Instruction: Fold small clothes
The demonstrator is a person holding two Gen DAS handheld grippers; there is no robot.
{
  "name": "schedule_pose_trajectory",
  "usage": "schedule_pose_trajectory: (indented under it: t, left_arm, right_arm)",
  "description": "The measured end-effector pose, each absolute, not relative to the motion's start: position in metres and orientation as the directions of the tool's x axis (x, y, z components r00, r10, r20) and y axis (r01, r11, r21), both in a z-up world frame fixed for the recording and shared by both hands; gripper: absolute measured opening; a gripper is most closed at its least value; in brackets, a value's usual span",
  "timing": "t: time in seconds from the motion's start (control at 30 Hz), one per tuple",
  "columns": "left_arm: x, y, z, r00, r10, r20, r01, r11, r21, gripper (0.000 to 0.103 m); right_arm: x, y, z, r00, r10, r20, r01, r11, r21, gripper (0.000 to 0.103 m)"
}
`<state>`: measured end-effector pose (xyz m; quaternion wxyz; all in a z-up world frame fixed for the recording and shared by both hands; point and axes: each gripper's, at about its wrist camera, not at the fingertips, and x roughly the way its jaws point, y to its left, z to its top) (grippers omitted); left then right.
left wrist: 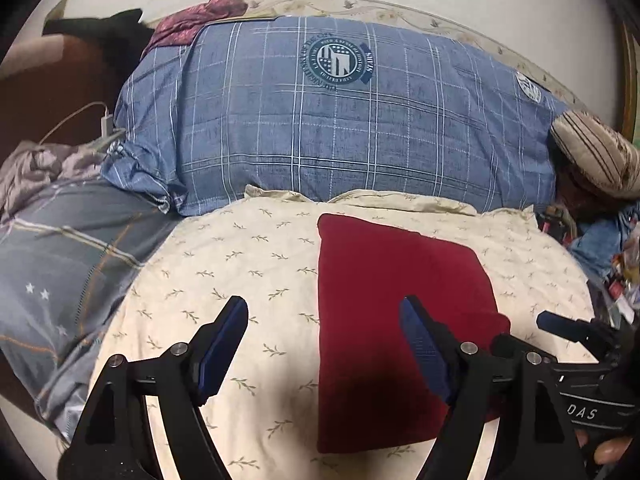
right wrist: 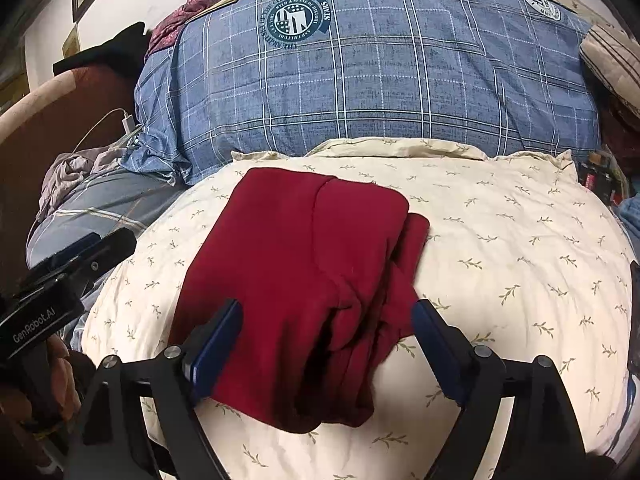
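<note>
- A folded dark red garment (right wrist: 304, 276) lies on a cream leaf-print pillow (right wrist: 500, 248).
- Behind it sits a blue plaid pillow (right wrist: 360, 80) against a floral headboard (left wrist: 400, 10).
- Left gripper (left wrist: 324, 316) spread wide, holding nothing.
- Right gripper (right wrist: 326, 316) spread wide, straddling the garment's near end.

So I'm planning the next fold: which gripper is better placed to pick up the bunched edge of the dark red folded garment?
Right gripper: its open jaws straddle the dark red folded garment. The left gripper hovers open over its flat left edge.
</note>
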<state>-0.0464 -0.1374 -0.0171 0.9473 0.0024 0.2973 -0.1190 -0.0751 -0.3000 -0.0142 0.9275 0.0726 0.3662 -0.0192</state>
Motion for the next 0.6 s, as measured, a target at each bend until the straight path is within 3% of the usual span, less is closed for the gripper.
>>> schedule_pose_trajectory:
  t: [0.6]
  left_arm:
    - [-0.0413, -0.1312, -0.0165, 0.775, -0.208, -0.596, 0.215, 0.975, -0.061, 0.078]
  right_arm:
    - [-0.0746, -0.2936, -0.0168, 0.722, 0.031, -0.691, 0.084, 0.988, 0.132, 0.088]
